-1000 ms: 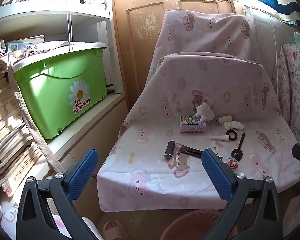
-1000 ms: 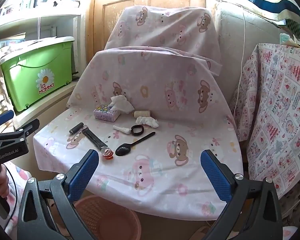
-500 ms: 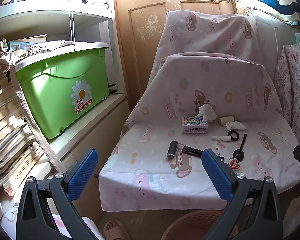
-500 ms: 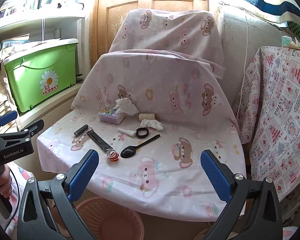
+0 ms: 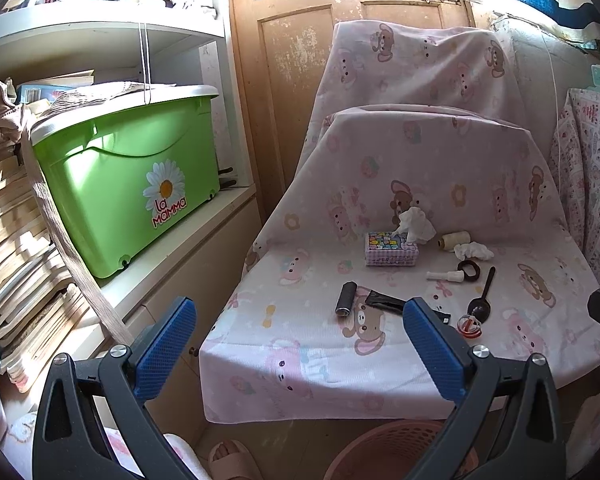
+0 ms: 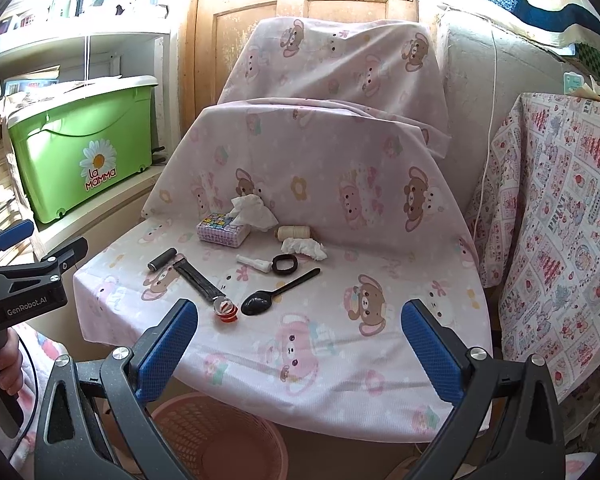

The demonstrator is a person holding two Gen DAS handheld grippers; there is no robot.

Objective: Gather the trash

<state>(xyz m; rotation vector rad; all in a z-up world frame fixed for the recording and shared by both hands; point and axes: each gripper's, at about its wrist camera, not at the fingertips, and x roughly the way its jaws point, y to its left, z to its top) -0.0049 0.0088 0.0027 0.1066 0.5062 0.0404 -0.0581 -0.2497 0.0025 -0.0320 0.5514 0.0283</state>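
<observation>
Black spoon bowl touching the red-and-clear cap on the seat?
Apart. In the right wrist view a strip of pink cloth shows between the spoon bowl and the cap.

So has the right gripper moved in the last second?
Yes. In the right wrist view the tissue box has slid right and down, so the right gripper, open and empty, has swung left and up.

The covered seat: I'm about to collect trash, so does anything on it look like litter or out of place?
Yes. A crumpled white tissue lies loose beside the thread spool, a flattened black wrapper lies near the front edge, and a small red-and-clear cup sits beside the black spoon. Nothing looks spilled.
</observation>
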